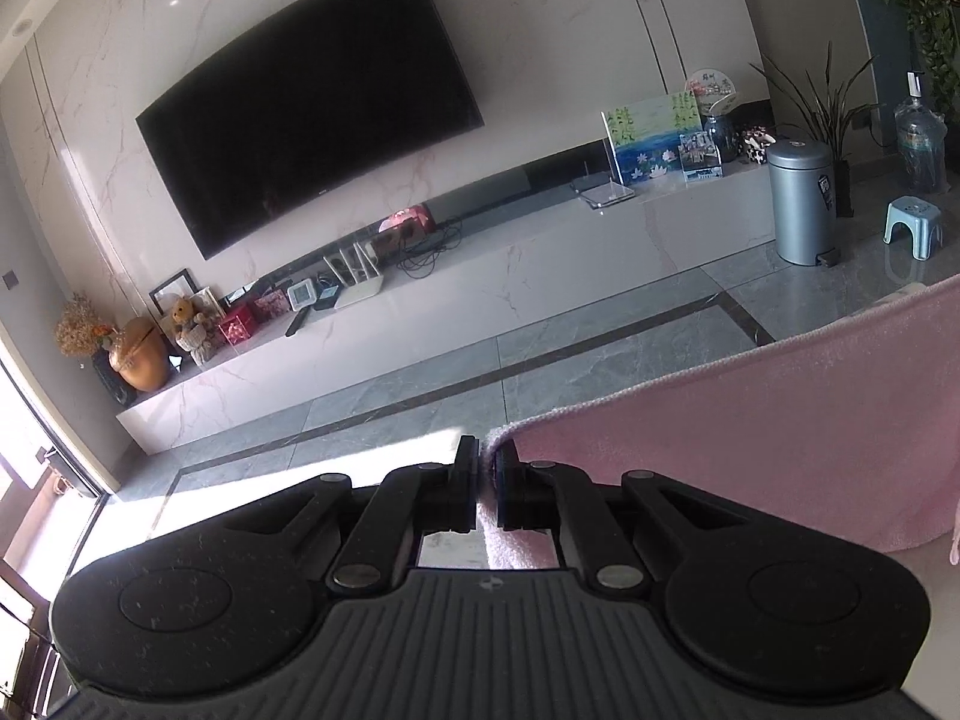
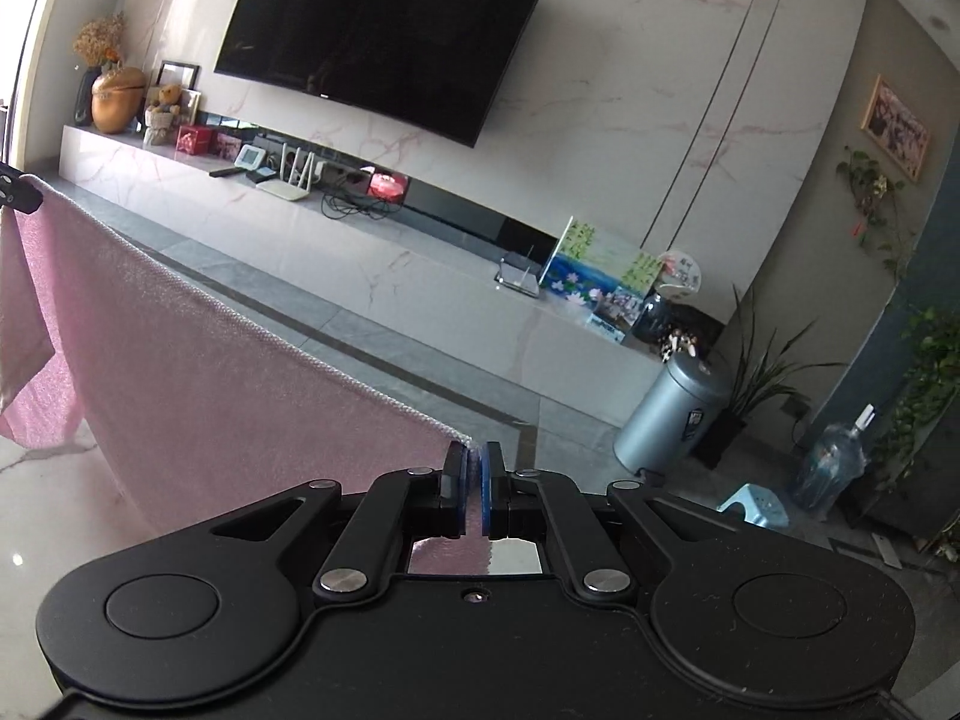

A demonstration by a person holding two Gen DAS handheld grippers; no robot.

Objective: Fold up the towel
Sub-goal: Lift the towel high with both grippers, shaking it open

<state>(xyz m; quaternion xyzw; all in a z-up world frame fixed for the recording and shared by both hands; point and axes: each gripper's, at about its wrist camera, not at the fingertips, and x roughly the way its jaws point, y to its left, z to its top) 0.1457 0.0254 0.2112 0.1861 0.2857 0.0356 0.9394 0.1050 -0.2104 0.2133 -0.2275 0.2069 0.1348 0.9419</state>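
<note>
I am pinching a pink towel (image 1: 750, 420) at two corners, one in each set of fingers, and holding it in the air in front of a wall-mounted TV (image 1: 312, 120).

My left fingers (image 1: 487, 480) are closed down on one corner, with pink cloth showing between the pads and more of it hanging below them. From this view the towel is running away to the right and rising to the frame edge, so its far corner and my other hand are not showing. Only this view is catching the sunlit patch of floor (image 1: 372, 372) by the window at left.

My right fingers (image 2: 477, 489) are likewise clamped tight on the other corner, with a sliver of cloth between the blue pads. This view is showing what the left one cannot: the towel's whole top edge, running from my fingers up and leftward to the tip of the left gripper (image 2: 18, 195) at the frame edge, where the corner is gripped. It is also showing the cloth hanging below that edge, with a loose flap drooping at far left, over a pale marble desk (image 2: 54, 498).

The towel's long axis is lying along the line between my two hands, sagging a little in the middle, the sheet hanging downward from it. A bin (image 2: 672, 414) is standing on the floor well beyond.
</note>
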